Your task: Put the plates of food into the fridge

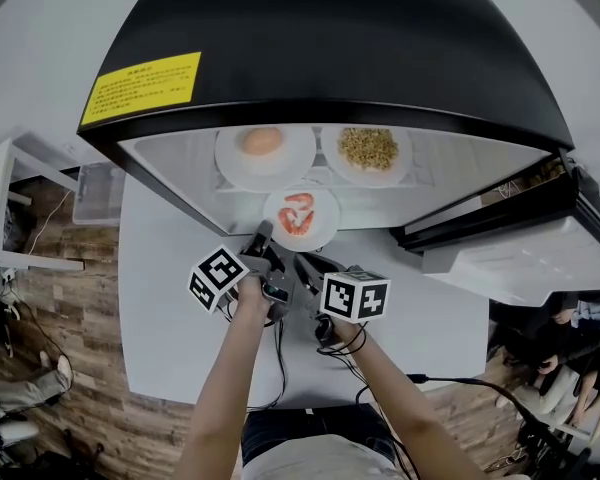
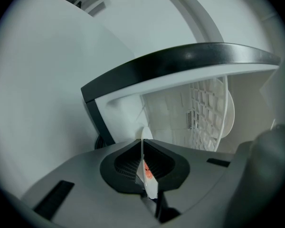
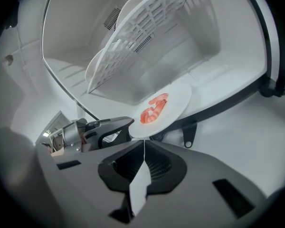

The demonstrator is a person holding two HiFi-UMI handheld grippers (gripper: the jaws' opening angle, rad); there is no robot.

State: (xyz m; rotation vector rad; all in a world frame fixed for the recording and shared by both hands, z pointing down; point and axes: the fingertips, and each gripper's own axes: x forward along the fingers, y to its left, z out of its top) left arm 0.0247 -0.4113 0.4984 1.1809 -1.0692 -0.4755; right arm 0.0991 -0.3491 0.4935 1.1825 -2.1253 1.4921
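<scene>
Head view: the left gripper (image 1: pixel 263 236) pinches the near rim of the round white plate of pink shrimp (image 1: pixel 326 220), right at the front edge of the open black fridge (image 1: pixel 380 38) — the right gripper (image 1: pixel 302 260) is just beside it. Left gripper view: jaws clamped on the plate's edge (image 2: pixel 144 144). Right gripper view: jaws pressed together, nothing between them — the plate (image 3: pixel 176 98) lies across the fridge's front lip.

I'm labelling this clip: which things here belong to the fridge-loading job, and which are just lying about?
Job: fridge; shrimp plate, clamped in the left hand-held gripper; plate of bun-like food and grain plate, already inside; right hand-held gripper, shut and empty.
Lying about: storage bin on the floor; black cable.
</scene>
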